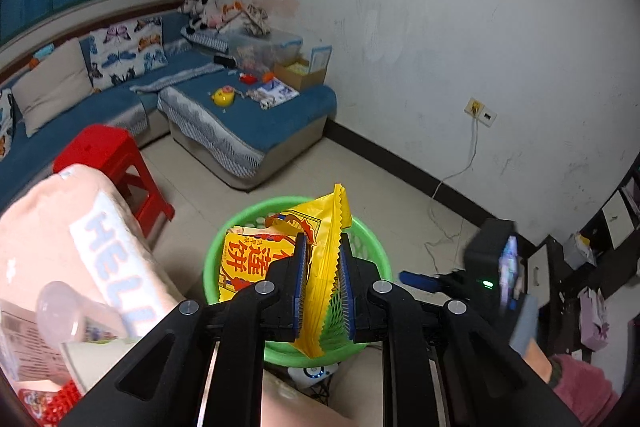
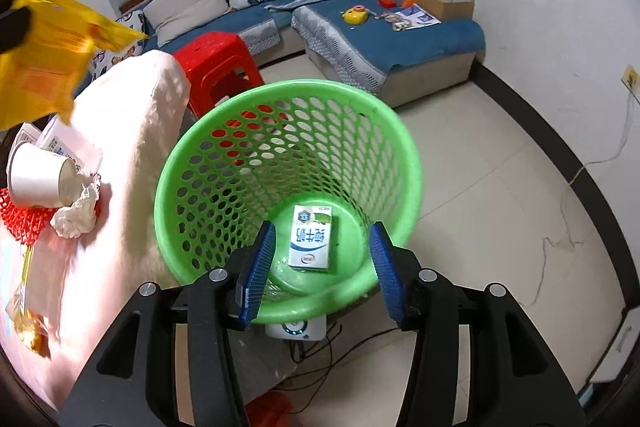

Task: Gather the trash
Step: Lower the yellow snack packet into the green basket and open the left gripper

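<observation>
My left gripper (image 1: 323,259) is shut on a yellow snack wrapper (image 1: 320,287) and holds it above the green perforated trash basket (image 1: 370,239). The wrapper also shows at the upper left of the right wrist view (image 2: 44,47). My right gripper (image 2: 322,255) is open and empty, just above the near rim of the basket (image 2: 224,131). A white and blue milk carton (image 2: 311,242) lies flat on the basket's bottom. A white paper cup (image 2: 38,179) on its side and a crumpled tissue (image 2: 78,211) lie on the pink cloth-covered table (image 2: 132,131) at left.
A red plastic stool (image 2: 218,67) stands behind the basket. A blue sofa (image 2: 400,31) with cushions and toys fills the back. A white device with cables (image 2: 296,331) sits on the floor under the basket's near edge. A snack bag (image 2: 28,327) lies at the table's left.
</observation>
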Demonstrator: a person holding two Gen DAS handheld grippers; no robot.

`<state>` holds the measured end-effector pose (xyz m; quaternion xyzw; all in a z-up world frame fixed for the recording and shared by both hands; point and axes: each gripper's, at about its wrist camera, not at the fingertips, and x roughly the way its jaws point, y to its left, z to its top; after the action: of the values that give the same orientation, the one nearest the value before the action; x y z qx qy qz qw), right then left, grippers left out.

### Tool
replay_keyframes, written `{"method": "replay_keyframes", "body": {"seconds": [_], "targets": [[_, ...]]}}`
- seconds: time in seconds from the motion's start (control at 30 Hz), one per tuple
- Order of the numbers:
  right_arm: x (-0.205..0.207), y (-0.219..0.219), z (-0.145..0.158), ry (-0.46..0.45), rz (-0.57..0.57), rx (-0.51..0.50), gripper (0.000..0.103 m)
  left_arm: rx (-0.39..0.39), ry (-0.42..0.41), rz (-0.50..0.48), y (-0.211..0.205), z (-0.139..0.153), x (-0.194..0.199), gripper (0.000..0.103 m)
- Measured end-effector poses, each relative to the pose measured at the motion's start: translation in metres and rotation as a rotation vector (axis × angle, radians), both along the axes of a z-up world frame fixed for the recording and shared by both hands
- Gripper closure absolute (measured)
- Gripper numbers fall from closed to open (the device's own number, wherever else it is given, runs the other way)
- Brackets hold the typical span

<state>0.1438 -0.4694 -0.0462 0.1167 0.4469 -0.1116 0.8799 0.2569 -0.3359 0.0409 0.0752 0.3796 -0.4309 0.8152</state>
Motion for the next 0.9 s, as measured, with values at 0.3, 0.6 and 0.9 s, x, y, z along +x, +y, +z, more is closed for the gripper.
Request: {"method": "replay_keyframes", "body": {"seconds": [0.3,0.6,0.9], "targets": [[-0.020,0.000,-0.012,-0.001,-0.016,0.028,0.053,0.072,0.036,0.009,-0.035,-0.035,0.010,0.068],[-0.028,0.002,-0.013,0.001,-0.020,0.039,0.053,0.075,0.044,0.018,-0.031,-0.047,0.005,0.052],[-0.026,0.029,0.005,-0.039,0.036,0.052,0.046,0.033,-0.061,0.092,0.040,-0.014,-0.017,0.052]]}}
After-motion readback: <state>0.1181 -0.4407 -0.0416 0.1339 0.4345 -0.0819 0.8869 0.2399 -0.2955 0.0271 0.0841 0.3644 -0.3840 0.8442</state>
